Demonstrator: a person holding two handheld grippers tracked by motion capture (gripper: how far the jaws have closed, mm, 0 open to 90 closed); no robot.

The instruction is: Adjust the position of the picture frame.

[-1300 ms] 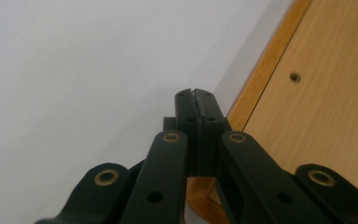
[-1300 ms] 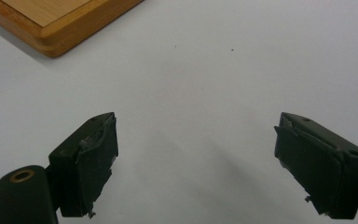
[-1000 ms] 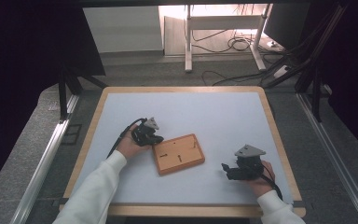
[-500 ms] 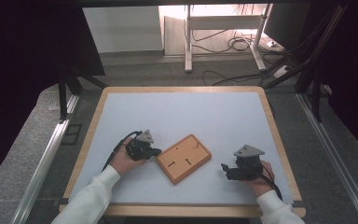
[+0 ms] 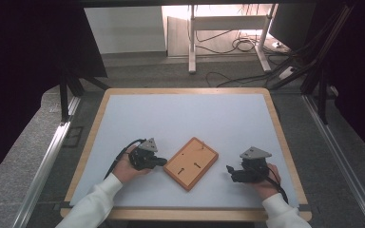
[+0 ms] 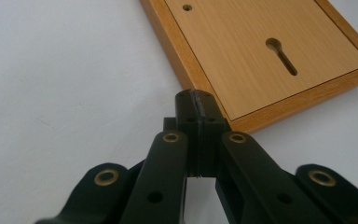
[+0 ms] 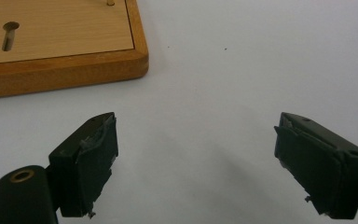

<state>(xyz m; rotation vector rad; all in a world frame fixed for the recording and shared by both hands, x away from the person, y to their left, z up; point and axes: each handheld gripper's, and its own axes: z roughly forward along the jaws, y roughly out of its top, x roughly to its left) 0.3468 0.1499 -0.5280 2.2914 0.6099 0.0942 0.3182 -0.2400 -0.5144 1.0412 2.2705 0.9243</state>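
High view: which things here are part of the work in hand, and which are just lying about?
In the job:
- wooden board, face with keyhole slots up
- left gripper, jaws shut, tips at the board's edge
- right gripper, jaws open, nothing between them

Lying about:
- cables on the floor beyond the table

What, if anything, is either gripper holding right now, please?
Nothing: the left gripper is shut empty at the wooden board's edge; the right gripper is open.

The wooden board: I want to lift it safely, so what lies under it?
The wooden board lies flat on the white table top, back face up with its keyhole slots showing. Whatever is on its downward face or beneath it is covered and cannot be seen.
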